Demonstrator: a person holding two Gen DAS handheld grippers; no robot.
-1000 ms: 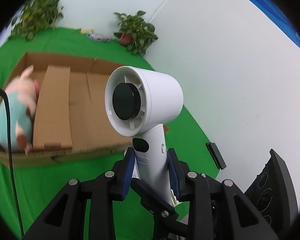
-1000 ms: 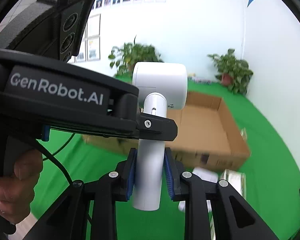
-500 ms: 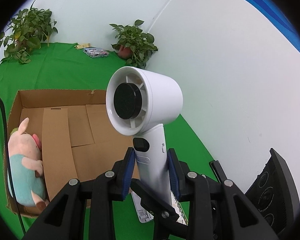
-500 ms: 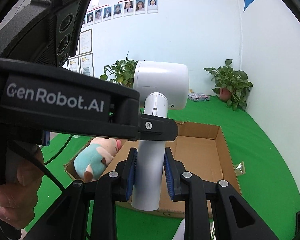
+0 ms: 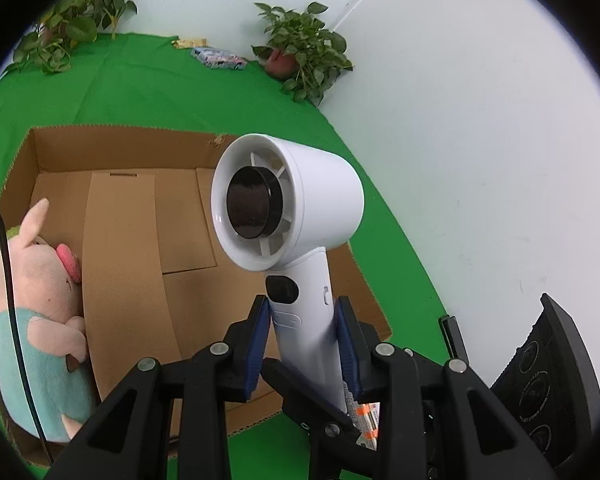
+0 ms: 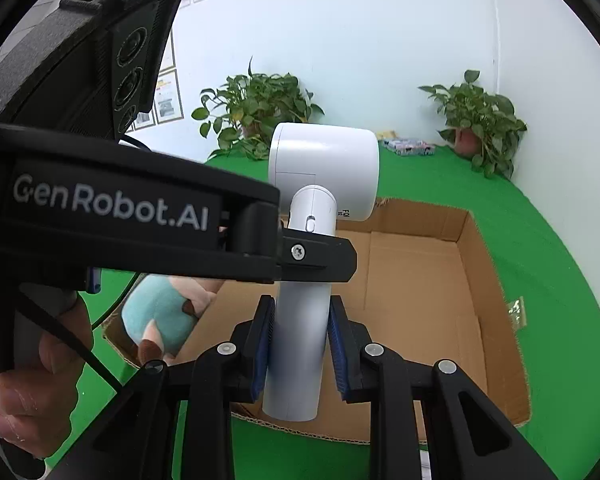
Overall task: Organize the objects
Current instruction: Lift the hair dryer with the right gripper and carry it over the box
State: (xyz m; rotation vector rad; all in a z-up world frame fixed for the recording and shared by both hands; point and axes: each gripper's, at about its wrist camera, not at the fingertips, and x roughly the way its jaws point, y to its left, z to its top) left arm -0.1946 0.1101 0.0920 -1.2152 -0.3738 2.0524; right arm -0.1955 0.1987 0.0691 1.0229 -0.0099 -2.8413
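A white hair dryer [image 5: 288, 200] stands upright with both grippers on its handle. My left gripper [image 5: 302, 320] is shut on the handle just below the dark button. My right gripper [image 6: 300, 332] is shut on the handle's lower end [image 6: 296, 360], under the left gripper's black finger [image 6: 320, 256]. Below and behind the dryer lies an open cardboard box [image 5: 120, 240], also seen in the right wrist view [image 6: 420, 300]. A pink plush pig in teal [image 5: 40, 312] lies at the box's left end, partly hidden in the right wrist view [image 6: 160, 316].
Green cloth [image 5: 140, 92] covers the surface up to a white wall [image 5: 480, 140] on the right. Two potted plants [image 6: 480, 116] and a flat packet [image 5: 218, 58] stand at the back. A black cable [image 5: 8, 280] hangs at left. A person's hand [image 6: 32, 380] holds the left gripper.
Both grippers have carried the dryer along together. The box has come closer and now lies under the dryer, and the pig shows larger at left. Both grips are unchanged.
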